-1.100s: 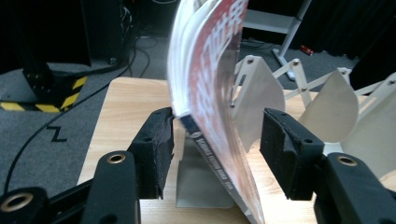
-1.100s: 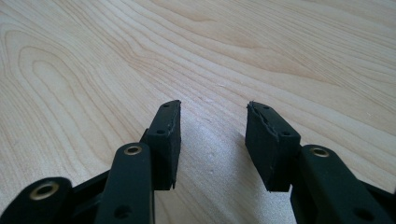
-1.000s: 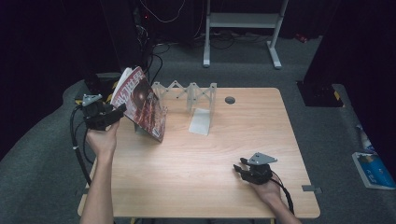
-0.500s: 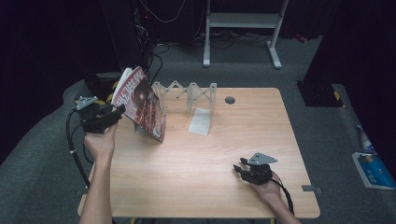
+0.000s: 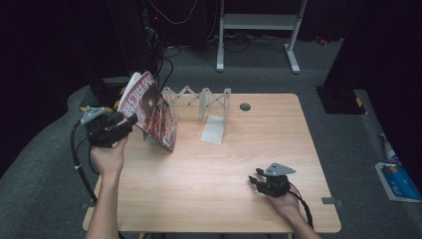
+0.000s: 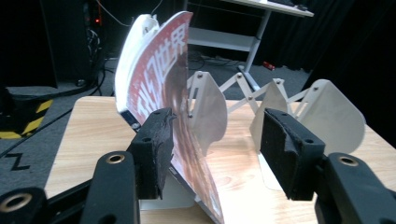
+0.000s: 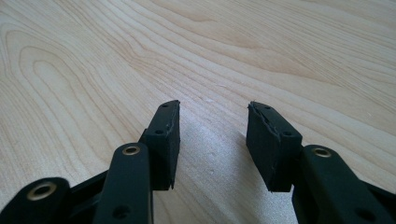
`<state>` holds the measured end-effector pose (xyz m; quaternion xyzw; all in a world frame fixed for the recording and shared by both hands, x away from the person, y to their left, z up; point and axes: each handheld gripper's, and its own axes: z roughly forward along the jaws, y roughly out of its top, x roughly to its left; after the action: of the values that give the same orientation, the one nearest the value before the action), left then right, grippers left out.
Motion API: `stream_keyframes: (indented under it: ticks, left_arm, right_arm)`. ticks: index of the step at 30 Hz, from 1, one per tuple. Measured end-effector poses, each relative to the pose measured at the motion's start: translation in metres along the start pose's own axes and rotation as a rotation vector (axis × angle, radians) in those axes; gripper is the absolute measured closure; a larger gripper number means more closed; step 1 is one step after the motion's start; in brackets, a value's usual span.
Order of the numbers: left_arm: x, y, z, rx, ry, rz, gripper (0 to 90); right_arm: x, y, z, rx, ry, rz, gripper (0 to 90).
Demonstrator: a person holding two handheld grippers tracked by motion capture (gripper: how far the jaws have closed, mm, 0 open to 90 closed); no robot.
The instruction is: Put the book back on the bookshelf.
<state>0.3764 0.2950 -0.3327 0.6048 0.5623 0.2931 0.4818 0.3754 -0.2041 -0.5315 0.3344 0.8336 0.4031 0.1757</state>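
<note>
The magazine (image 5: 152, 110) stands tilted in the end slot of the white folding rack (image 5: 201, 99), at the desk's (image 5: 214, 169) far left. The left gripper (image 5: 127, 124), jaws wide and holding nothing, sits just beside the magazine's cover. The right gripper (image 5: 256, 180), well away from the rack, rests on the desk, jaws wide and empty.

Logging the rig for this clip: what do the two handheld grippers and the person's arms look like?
Both the left gripper and the right gripper are black, each topped by a grey three-cornered plate and trailing a black cable. Their jaws carry thick black foam pads on arms with brass-coloured rivets. The forearms are bare, without sleeves.
</note>
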Motion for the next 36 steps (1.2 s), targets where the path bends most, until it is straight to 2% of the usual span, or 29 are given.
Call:
stream_keyframes:
  ticks: [13,15,24,28,36]
  left_arm:
    - [-0.016,-0.002,-0.006,-0.002,-0.042,0.030,44.1]
    - [-0.023,-0.003,-0.006,0.001,-0.064,0.036,44.0]
    - [-0.038,-0.009,-0.001,0.021,-0.110,0.064,43.8]
    - [-0.043,-0.012,0.001,0.039,-0.129,0.074,43.8]
    - [-0.050,-0.013,-0.003,0.032,-0.155,0.089,43.8]
  right_arm:
    - [0.000,0.000,0.000,-0.001,-0.001,0.002,54.3]
    - [0.000,0.000,0.000,0.000,-0.001,0.001,54.3]
    - [0.000,0.000,0.000,0.000,-0.002,0.001,54.2]
    - [0.000,0.000,0.000,0.000,-0.002,0.002,54.2]
    - [0.000,0.000,0.000,0.001,-0.001,0.000,54.1]
